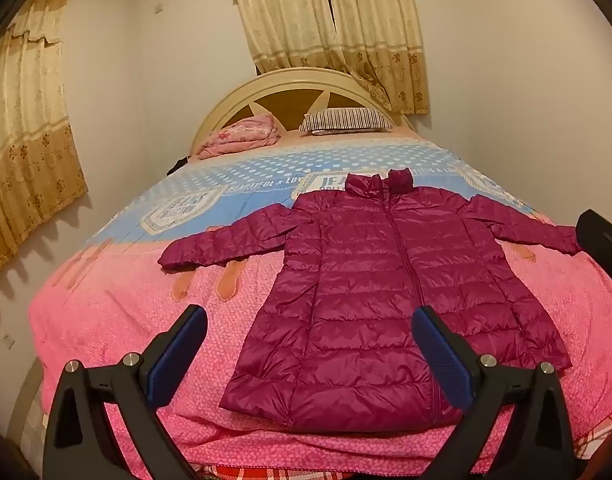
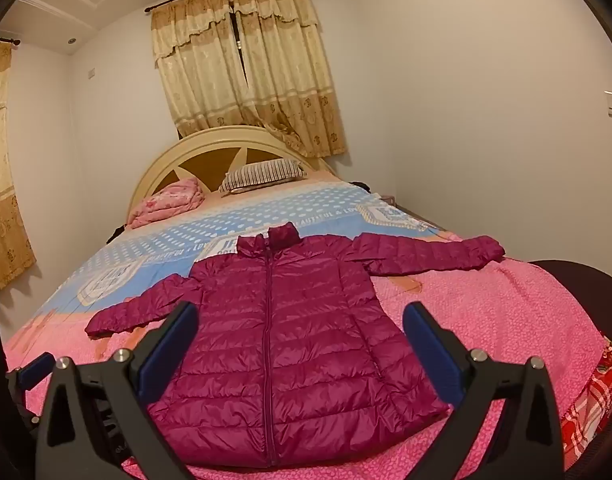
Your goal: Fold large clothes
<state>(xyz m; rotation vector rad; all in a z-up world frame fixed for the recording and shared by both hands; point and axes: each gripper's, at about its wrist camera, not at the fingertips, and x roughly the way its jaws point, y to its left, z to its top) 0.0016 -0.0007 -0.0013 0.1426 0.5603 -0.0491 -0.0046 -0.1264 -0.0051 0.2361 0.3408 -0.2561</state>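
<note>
A magenta quilted puffer jacket [image 1: 370,292] lies flat and zipped on the bed, front up, collar toward the headboard, both sleeves spread out to the sides. It also shows in the right wrist view [image 2: 281,344]. My left gripper [image 1: 310,328] is open and empty, held above the jacket's hem near the foot of the bed. My right gripper [image 2: 299,328] is open and empty, also above the lower part of the jacket. Part of the right gripper [image 1: 602,248] shows at the right edge of the left wrist view, and part of the left gripper [image 2: 33,368] at the lower left of the right wrist view.
The bed has a pink and blue cover [image 1: 117,320]. A striped pillow [image 1: 346,120] and a folded pink blanket [image 1: 241,136] lie by the cream headboard [image 1: 289,80]. Curtains [image 2: 245,64] hang behind. Walls stand close on both sides of the bed.
</note>
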